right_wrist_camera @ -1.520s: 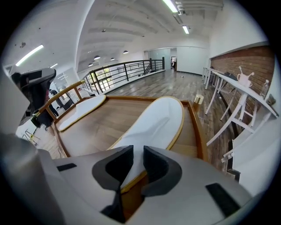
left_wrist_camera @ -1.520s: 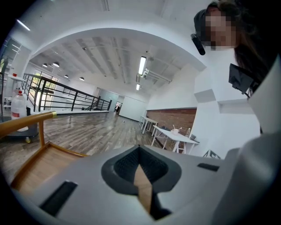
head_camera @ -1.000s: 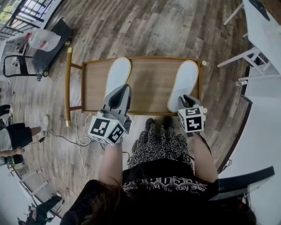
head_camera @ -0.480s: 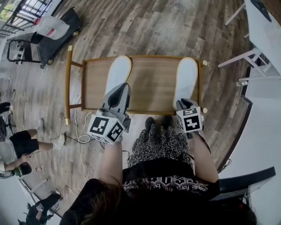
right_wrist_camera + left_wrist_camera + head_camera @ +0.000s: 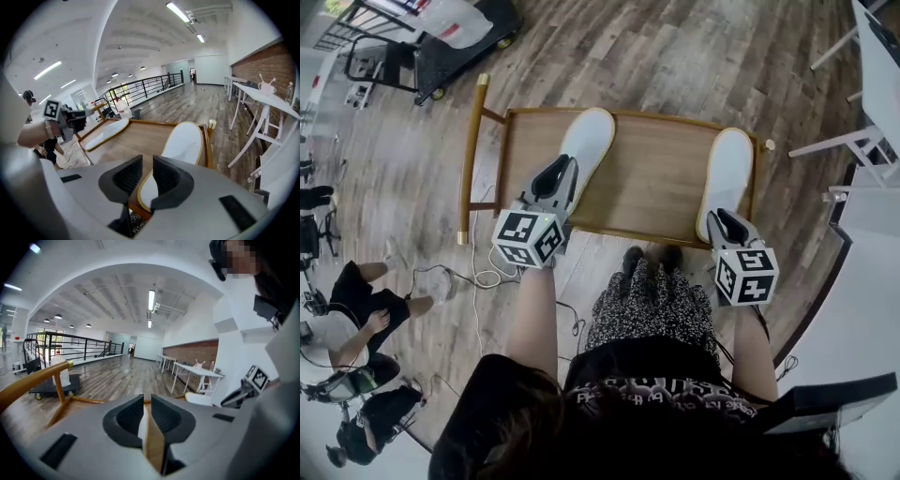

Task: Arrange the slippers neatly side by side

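Two white slippers lie on a low wooden table (image 5: pixel 649 178). The left slipper (image 5: pixel 587 145) lies slanted, its toe leaning right. My left gripper (image 5: pixel 560 175) is at its heel; in the left gripper view its jaws (image 5: pixel 146 414) are opening, with a narrow gap that the slipper's white and tan edge still fills. The right slipper (image 5: pixel 727 173) lies straight by the table's right rail. My right gripper (image 5: pixel 724 221) hovers over its heel (image 5: pixel 151 190), jaws slightly apart with bare wood showing between them. The left slipper (image 5: pixel 101 133) also shows in the right gripper view.
A black cart (image 5: pixel 441 52) with a plastic bag stands at the far left. White tables (image 5: pixel 881 84) stand to the right. A person (image 5: pixel 347 323) sits on the floor at left. Cables (image 5: pixel 478 277) lie by the table's near left corner.
The left slipper's toe has swung to the right, so it lies more slanted. The right gripper has drawn back a little toward the near edge. The head camera has shifted.
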Motion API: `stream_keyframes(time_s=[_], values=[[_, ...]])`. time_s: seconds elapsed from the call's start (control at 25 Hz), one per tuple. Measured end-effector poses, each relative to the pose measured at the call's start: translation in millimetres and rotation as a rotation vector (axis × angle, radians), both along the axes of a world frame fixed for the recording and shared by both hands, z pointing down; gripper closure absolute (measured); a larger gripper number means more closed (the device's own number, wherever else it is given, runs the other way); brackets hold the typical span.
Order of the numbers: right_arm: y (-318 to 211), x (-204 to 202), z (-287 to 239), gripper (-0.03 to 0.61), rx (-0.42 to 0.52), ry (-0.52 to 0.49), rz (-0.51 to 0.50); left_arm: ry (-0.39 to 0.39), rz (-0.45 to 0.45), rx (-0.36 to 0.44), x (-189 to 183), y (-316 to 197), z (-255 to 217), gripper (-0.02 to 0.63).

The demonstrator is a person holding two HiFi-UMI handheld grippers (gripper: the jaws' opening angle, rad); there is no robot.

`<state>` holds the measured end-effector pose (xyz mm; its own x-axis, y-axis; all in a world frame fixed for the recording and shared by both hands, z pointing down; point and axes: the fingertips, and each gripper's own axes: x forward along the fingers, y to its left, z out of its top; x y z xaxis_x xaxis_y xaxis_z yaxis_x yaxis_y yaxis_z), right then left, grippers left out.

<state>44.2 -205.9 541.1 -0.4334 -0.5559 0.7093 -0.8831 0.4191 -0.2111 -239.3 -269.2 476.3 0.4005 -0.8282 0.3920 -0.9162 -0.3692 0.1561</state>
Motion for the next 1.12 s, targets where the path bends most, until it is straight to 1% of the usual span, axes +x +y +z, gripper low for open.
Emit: stream_keyframes(time_s=[0.08,0.16,0.24,0.32,0.4,0.48,0.56,0.68,0.76,0.92,1.0,1.12], values=[[-1.1,-1.8,-10.9,0.509,0.021,-0.006,-0.003,-0.043,0.006,-0.08,-19.8,-10.9,28.8,0.583],[-0.5,-3.2,-17.8,0.509,0.034,-0.002,-0.004,-0.057,0.021,-0.155,-29.5,-19.5,53.6,0.539],[0.4,-4.9,-22.0,0.509,0.041,0.0,-0.004,-0.061,0.034,-0.213,-31.9,-25.6,71.7,0.492],[0.7,-6.7,-23.8,0.509,0.043,0.005,-0.006,-0.064,0.044,-0.263,-30.5,-30.6,86.9,0.485],[2.0,-7.7,-24.2,0.509,0.042,0.014,-0.008,-0.073,0.054,-0.331,-26.2,-32.8,104.0,0.484],[4.6,-8.9,-23.0,0.509,0.041,0.026,-0.011,-0.097,0.061,-0.407,-22.9,-32.5,119.8,0.484],[8.0,-10.8,-20.3,0.509,0.038,0.036,-0.015,-0.135,0.062,-0.461,-22.5,-33.0,128.9,0.485],[12.6,-11.7,-16.0,0.509,0.027,0.034,-0.015,-0.188,0.06,-0.502,-23.1,-34.9,133.9,0.485],[13.4,-10.0,-13.9,0.509,0.022,0.032,-0.011,-0.191,0.055,-0.511,-22.0,-35.4,135.1,0.485],[11.1,-8.3,-13.5,0.509,0.023,0.024,-0.001,-0.165,0.042,-0.529,-15.8,-33.2,135.3,0.485],[9.7,-9.5,-14.2,0.509,0.025,0.017,-0.002,-0.142,0.05,-0.544,-3.7,-30.6,134.6,0.485],[8.1,-9.5,-16.2,0.511,0.026,0.003,0.002,-0.085,0.05,-0.556,24.0,-24.5,133.4,0.486]])
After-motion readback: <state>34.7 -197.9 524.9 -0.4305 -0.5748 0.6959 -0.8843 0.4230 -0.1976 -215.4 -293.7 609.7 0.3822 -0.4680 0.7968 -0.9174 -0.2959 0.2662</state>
